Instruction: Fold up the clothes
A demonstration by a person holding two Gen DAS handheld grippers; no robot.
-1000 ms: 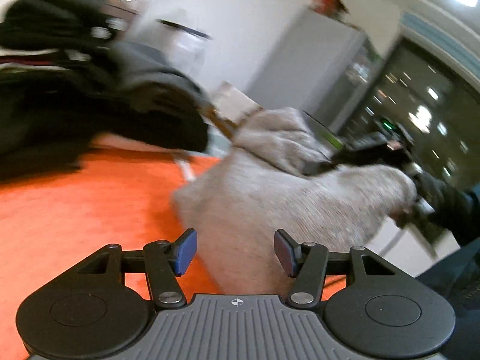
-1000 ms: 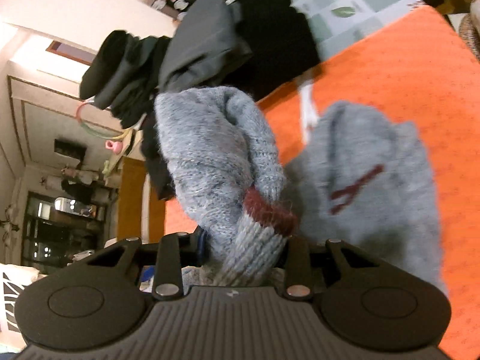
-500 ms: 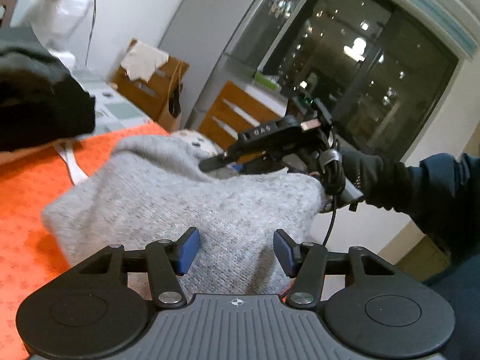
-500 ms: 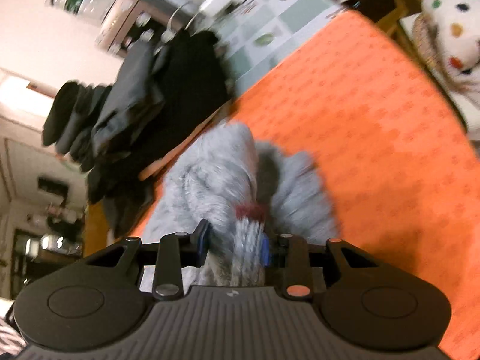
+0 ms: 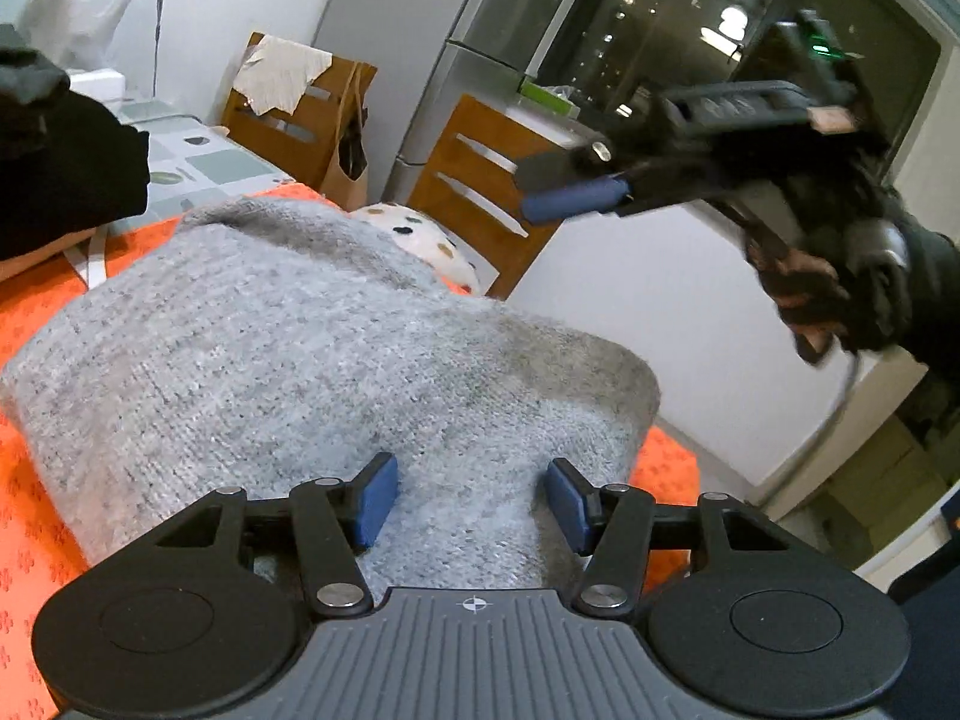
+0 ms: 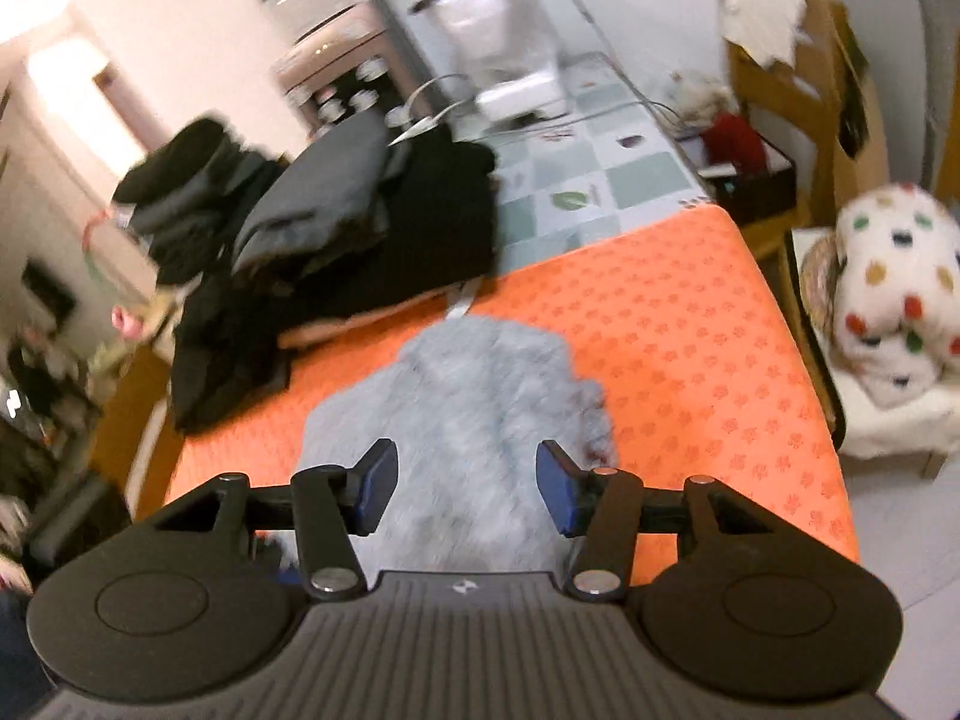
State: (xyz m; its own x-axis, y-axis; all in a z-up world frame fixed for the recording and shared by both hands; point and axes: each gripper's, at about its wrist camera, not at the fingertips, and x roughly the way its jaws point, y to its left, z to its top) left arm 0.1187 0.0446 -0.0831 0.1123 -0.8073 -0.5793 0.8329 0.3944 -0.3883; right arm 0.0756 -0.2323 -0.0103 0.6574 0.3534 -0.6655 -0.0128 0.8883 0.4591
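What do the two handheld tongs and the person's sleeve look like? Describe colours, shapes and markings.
Both tongs, left and right, have black linkage arms, blue pads, round side discs and a ribbed grey body with a small crosshair mark. A dark sleeve and a trailing cable show.

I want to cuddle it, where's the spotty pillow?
In the right wrist view, the spotty pillow sits far right on a chair, beside the orange table.

Grey knitted sweater, bundled, on orange cloth
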